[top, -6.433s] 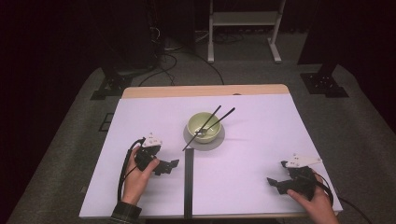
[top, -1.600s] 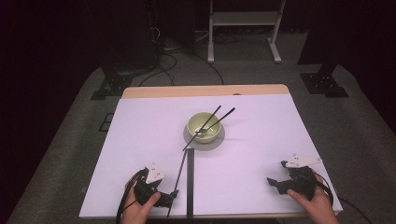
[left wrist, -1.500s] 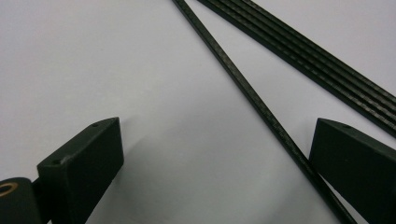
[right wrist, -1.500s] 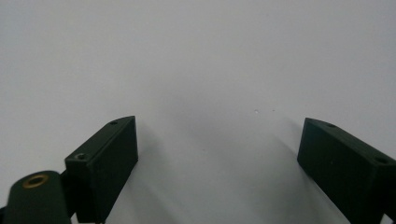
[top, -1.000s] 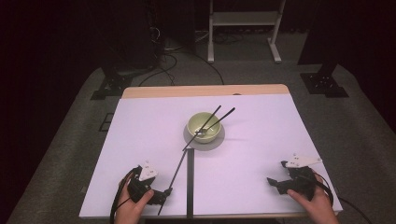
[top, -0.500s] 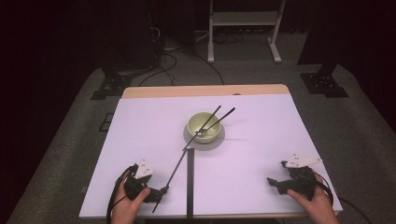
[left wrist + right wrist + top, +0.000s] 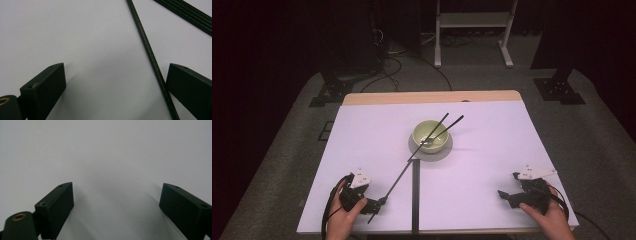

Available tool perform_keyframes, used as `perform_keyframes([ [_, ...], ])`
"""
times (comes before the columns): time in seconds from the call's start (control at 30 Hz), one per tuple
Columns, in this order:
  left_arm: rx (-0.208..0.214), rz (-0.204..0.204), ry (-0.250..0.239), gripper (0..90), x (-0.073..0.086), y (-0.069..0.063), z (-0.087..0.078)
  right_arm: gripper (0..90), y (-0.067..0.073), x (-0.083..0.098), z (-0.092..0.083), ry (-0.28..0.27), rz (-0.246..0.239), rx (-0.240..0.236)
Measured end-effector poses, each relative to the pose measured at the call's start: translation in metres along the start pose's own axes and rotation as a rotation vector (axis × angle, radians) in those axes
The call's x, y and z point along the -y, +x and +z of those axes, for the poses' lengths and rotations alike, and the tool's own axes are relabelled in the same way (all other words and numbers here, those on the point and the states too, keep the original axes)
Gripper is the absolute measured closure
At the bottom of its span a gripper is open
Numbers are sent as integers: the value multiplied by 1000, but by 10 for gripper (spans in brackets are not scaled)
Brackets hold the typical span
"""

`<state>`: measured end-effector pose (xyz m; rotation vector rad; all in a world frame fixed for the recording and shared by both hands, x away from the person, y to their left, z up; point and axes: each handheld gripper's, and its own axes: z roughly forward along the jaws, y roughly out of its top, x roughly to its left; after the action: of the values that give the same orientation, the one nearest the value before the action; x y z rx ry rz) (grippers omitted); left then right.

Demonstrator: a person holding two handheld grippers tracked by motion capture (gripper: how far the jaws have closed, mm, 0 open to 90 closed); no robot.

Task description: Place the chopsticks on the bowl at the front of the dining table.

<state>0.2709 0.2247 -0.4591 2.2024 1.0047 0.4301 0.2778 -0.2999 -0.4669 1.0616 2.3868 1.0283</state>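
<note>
A pale green bowl stands mid-table on a grey round mat, with two black chopsticks leaning in it. A long thin black stick lies on the white table, running from beside the bowl toward the near left. My left gripper sits at its near end. In the left gripper view, that gripper is open, and the stick lies between the jaws, close to the right one. My right gripper rests open at the near right; nothing lies between the jaws of the right gripper.
A black strip runs from the mat to the table's near edge, just right of the stick; the same strip crosses the corner of the left gripper view. The white table has dark floor and cables behind it.
My left gripper came toward the near edge and then drifted left. The stick's near end swung left with it. The right gripper has stayed still.
</note>
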Motion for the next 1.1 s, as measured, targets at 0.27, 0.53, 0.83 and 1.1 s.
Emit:
perform_keyframes([
  [0.27,-14,-16,-1,21,2,10,-2,106,0,0,0,0,1,0],
  [0.53,-26,-26,-4,21,5,21,-5,105,0,0,0,0,1,0],
  [0.83,-30,-34,-12,21,8,31,-7,105,0,0,0,0,1,0],
  [1.1,-27,-32,-28,21,8,31,-8,106,0,0,0,0,1,1],
])
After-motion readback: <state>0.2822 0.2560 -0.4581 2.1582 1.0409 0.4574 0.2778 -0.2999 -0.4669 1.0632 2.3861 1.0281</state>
